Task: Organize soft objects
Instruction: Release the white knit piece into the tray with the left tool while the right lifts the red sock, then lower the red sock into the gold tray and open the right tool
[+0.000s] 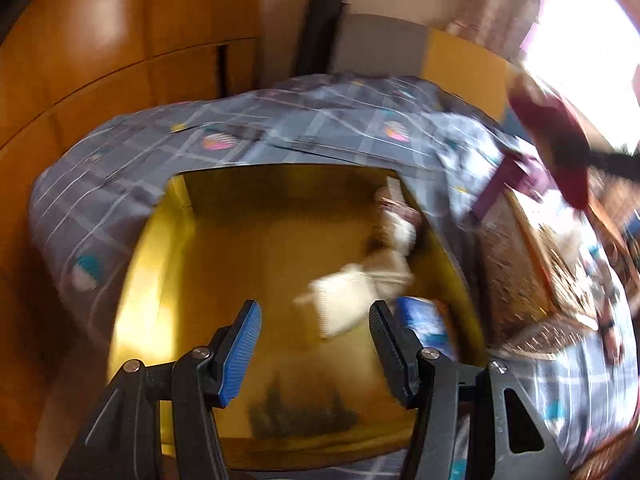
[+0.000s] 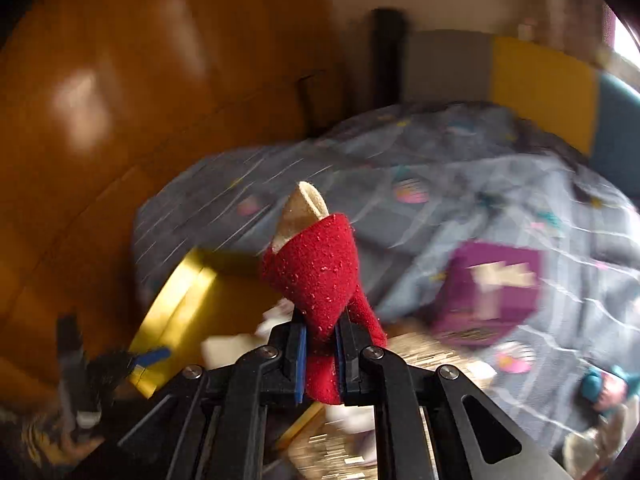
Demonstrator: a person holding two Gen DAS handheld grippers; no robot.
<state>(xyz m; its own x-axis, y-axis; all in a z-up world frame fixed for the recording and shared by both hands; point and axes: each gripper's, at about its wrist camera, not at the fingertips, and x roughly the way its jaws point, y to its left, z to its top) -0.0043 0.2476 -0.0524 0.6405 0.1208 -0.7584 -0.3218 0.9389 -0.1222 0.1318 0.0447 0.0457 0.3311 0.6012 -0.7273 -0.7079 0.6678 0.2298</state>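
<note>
A yellow cardboard box (image 1: 160, 264) stands open on the bed, with white soft items (image 1: 348, 300) and a blue item (image 1: 424, 324) inside. My left gripper (image 1: 316, 320) is open and empty, held over the box. My right gripper (image 2: 322, 336) is shut on a red felt soft toy (image 2: 316, 268) with a beige tip, held above the bed near the box's corner (image 2: 188, 292). The red toy also shows blurred in the left wrist view (image 1: 560, 128), to the right of the box.
The bed has a grey patterned duvet (image 1: 280, 128). A purple box (image 2: 492, 284) and a teal soft toy (image 2: 604, 388) lie on it. A sequinned basket (image 1: 516, 264) stands right of the yellow box. Wooden wardrobe panels (image 2: 120, 80) rise at left.
</note>
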